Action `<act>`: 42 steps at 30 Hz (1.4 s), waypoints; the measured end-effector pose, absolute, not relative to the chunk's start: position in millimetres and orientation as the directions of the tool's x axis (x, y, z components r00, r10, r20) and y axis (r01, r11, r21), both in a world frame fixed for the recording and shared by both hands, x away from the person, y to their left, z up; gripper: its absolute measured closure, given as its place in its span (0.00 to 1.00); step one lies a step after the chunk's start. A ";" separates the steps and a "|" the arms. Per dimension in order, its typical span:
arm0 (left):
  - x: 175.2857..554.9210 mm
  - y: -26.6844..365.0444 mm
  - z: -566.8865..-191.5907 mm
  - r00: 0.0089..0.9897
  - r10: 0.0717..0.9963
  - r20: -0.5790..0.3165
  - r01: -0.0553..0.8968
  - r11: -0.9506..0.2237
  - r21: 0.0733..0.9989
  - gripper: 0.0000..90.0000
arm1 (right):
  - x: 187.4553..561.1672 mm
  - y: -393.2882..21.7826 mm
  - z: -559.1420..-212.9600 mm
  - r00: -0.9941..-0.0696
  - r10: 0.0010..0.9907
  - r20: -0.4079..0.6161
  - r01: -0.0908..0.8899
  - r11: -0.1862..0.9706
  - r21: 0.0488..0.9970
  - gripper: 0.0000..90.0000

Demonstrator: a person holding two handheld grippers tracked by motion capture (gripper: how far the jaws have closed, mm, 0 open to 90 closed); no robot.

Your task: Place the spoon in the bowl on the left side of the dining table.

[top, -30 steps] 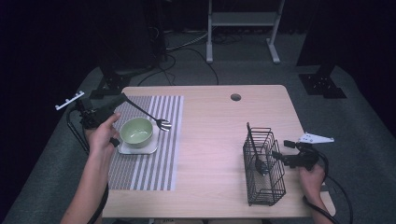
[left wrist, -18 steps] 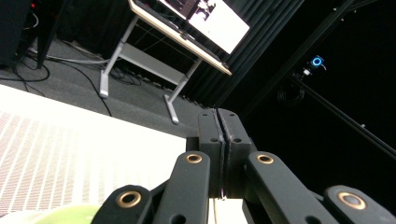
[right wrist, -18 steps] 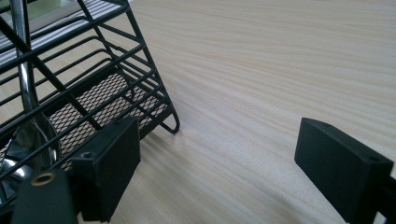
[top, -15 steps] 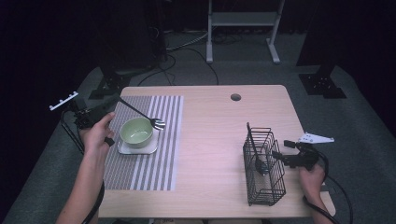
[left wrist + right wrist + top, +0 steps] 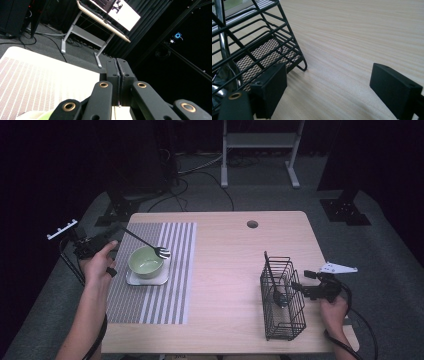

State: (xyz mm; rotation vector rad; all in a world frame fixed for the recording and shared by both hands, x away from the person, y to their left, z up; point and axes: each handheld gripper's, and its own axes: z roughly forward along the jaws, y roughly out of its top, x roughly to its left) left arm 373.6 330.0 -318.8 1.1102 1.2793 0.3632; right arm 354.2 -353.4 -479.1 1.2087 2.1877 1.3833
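My left gripper (image 5: 114, 234) (image 5: 117, 62) is shut on the handle of a black-handled fork (image 5: 150, 246). The fork slants down to the right, and its tines hang over the right rim of a green bowl (image 5: 145, 262). The bowl sits on a white square saucer (image 5: 149, 281) on a striped placemat (image 5: 165, 300). My right gripper (image 5: 301, 288) (image 5: 332, 92) is open and low over the table, its jaws just right of a black wire basket (image 5: 284, 320) (image 5: 262, 37). A metal spoon (image 5: 278, 296) (image 5: 223, 72) stands inside the basket.
The wooden table (image 5: 225, 260) has a round cable hole (image 5: 252, 224) near its far edge. A white desk frame (image 5: 260, 150) and cables lie on the floor beyond. Bare wood lies between the placemat and the basket.
My left hand has drifted left with the fork, so its tines went from right of the bowl to above its right rim. The right hand has stayed put.
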 end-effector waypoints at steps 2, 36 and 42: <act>374.2 331.7 -319.8 0.316 0.760 -0.569 0.342 0.468 0.815 1.00 | 354.1 -353.3 -479.1 -0.607 0.772 0.187 0.500 0.188 0.845 0.15; 377.5 369.4 -334.2 0.212 0.783 -0.585 0.308 0.514 0.800 1.00 | 353.8 -353.2 -479.3 -0.603 0.776 0.186 0.505 0.191 0.842 0.15; 377.9 374.6 -336.2 0.200 0.789 -0.581 0.307 0.513 0.802 1.00 | 353.4 -353.4 -479.3 -0.600 0.778 0.185 0.505 0.190 0.842 0.15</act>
